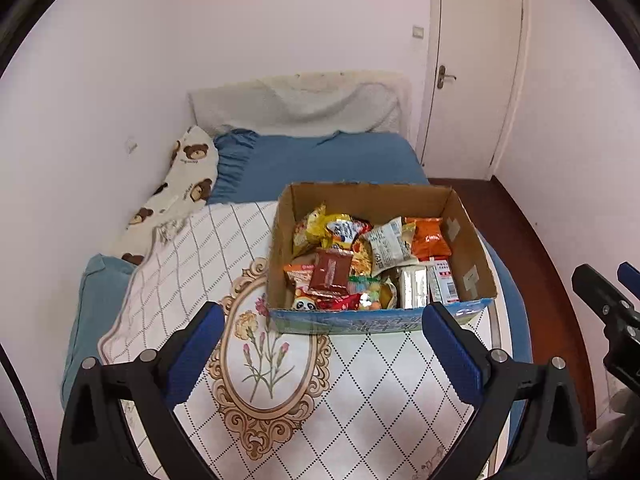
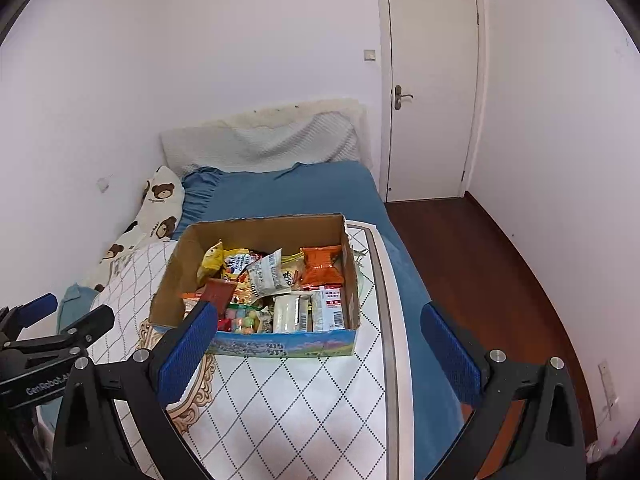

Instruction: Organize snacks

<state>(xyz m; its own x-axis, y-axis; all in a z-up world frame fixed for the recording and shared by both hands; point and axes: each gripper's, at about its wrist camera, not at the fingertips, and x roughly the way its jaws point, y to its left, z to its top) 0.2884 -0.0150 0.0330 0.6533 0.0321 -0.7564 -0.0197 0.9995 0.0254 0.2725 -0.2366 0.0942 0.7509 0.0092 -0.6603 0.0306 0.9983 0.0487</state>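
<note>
An open cardboard box full of mixed snack packets sits on a white patterned mat on a bed. Inside are an orange packet, a brown packet, yellow packets and a silver pack. My left gripper is open and empty, just in front of the box's near wall. My right gripper is open and empty, near the box's front right corner. The box and orange packet also show in the right wrist view.
The bed has a blue sheet, a bear-print pillow at the left by the wall and a grey pillow at the head. A closed white door and dark wood floor lie to the right.
</note>
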